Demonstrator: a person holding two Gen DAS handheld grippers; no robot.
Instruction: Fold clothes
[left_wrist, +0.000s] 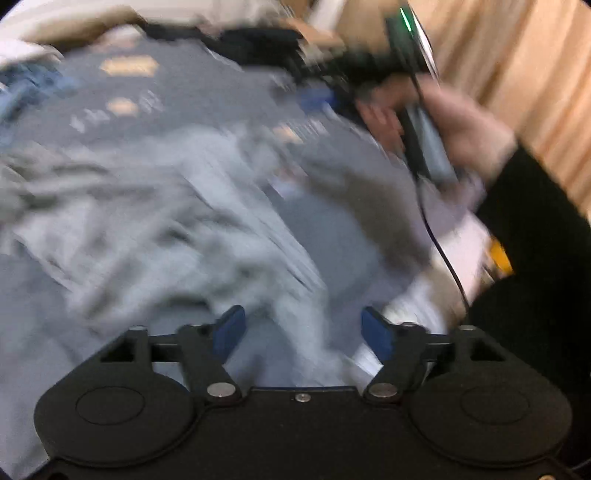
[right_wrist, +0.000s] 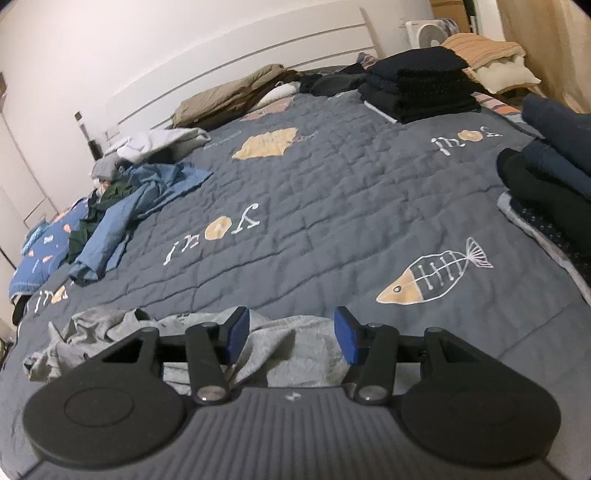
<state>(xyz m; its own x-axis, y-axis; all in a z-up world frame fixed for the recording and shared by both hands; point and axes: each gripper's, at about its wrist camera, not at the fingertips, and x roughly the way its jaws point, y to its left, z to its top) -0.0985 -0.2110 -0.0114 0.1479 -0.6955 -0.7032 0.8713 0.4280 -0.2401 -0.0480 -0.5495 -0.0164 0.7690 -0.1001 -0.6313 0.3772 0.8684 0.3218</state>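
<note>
Your right gripper (right_wrist: 291, 338) hovers jaws spread over the crumpled grey garment (right_wrist: 291, 354), which runs out toward 9 o'clock. Your left gripper (left_wrist: 303, 332), also spread, sees it blurred at 11.

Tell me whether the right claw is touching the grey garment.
Cannot tell. In the right wrist view the open right claw sits over the crumpled grey garment on the quilt, with cloth between its blue pads, but neither contact nor a gap shows plainly.

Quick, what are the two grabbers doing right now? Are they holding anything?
Left gripper: open, holding nothing, above the grey garment.
Right gripper: open, holding nothing, just over the grey garment.
</note>
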